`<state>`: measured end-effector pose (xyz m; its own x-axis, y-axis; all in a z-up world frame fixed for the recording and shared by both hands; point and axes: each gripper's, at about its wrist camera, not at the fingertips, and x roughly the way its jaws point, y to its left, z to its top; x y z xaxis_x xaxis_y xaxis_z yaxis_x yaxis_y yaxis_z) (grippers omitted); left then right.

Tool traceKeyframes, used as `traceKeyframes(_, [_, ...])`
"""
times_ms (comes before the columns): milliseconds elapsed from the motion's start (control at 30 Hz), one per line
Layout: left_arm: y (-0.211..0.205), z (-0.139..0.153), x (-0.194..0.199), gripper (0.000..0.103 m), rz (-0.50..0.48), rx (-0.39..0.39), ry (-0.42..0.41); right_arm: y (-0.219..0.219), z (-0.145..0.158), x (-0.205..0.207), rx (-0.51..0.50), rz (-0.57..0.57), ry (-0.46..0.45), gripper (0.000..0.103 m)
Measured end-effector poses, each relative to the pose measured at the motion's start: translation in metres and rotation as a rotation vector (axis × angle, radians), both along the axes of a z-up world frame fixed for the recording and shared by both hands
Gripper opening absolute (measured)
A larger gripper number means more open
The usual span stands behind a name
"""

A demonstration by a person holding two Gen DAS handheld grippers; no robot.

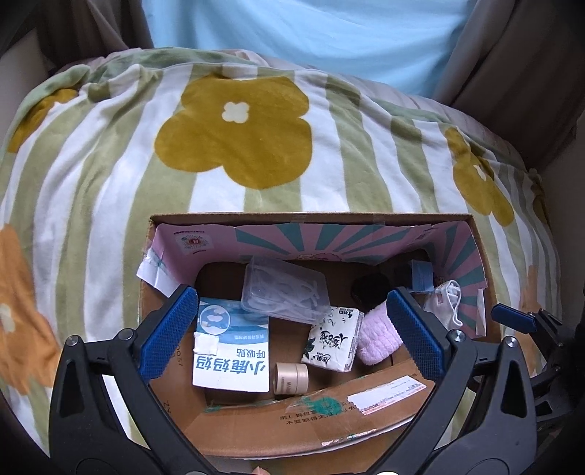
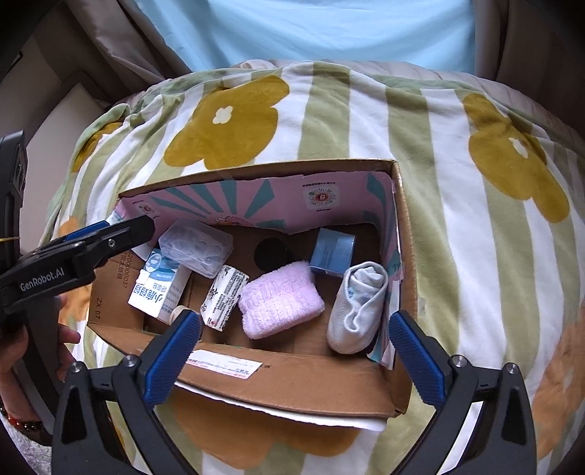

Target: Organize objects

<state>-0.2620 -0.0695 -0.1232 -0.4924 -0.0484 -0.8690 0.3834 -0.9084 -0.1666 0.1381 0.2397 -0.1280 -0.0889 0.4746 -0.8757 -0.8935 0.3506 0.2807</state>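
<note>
An open cardboard box [image 1: 365, 405] [image 2: 299, 387] sits on a flowered blanket. Inside lie a white-and-blue carton [image 1: 232, 350] [image 2: 157, 288], a clear plastic case [image 1: 285, 292] [image 2: 195, 246], a tissue pack [image 1: 334, 338] [image 2: 223, 297], a beige tape roll [image 1: 290, 378], a folded pink towel [image 1: 376, 338] [image 2: 279, 299], a small blue box [image 2: 332, 255] and a white sock bundle [image 2: 360, 307] [image 1: 448, 299]. My left gripper [image 1: 292, 332] is open and empty over the box's left half; it also shows in the right wrist view [image 2: 120, 228]. My right gripper [image 2: 296, 354] is open and empty over the box's near wall.
The striped blanket [image 1: 234, 139] [image 2: 475, 255] with yellow flowers covers the surface around the box. A light blue cloth [image 1: 310, 33] lies beyond it. Beige upholstery [image 2: 65, 98] borders the left side. A hand [image 2: 22, 350] holds the left gripper.
</note>
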Motion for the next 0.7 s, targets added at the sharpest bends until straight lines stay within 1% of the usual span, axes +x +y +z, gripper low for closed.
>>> traceKeyframes(67, [0.002, 0.006, 0.003, 0.103, -0.005, -0.007, 0.005, -0.001, 0.004, -0.003, 0.003, 0.002, -0.006, 0.103])
traceKeyframes(200, [0.006, 0.027, 0.011, 0.103, -0.01, -0.025, 0.021, -0.005, 0.019, -0.007, 0.024, 0.0, -0.026, 0.103])
traceKeyframes(367, [0.007, 0.063, 0.028, 0.103, 0.002, -0.042, 0.064, -0.014, 0.05, -0.012, 0.05, -0.009, -0.061, 0.103])
traceKeyframes(533, [0.01, 0.102, 0.058, 0.103, 0.027, -0.052, 0.122, -0.027, 0.087, -0.018, 0.071, -0.028, -0.105, 0.103])
traceKeyframes(633, [0.016, 0.123, 0.082, 0.103, 0.031, -0.072, 0.147, -0.038, 0.108, -0.022, 0.09, -0.039, -0.106, 0.102])
traceKeyframes(700, [0.023, 0.135, 0.099, 0.103, 0.031, -0.094, 0.149, -0.045, 0.12, -0.026, 0.099, -0.047, -0.109, 0.103])
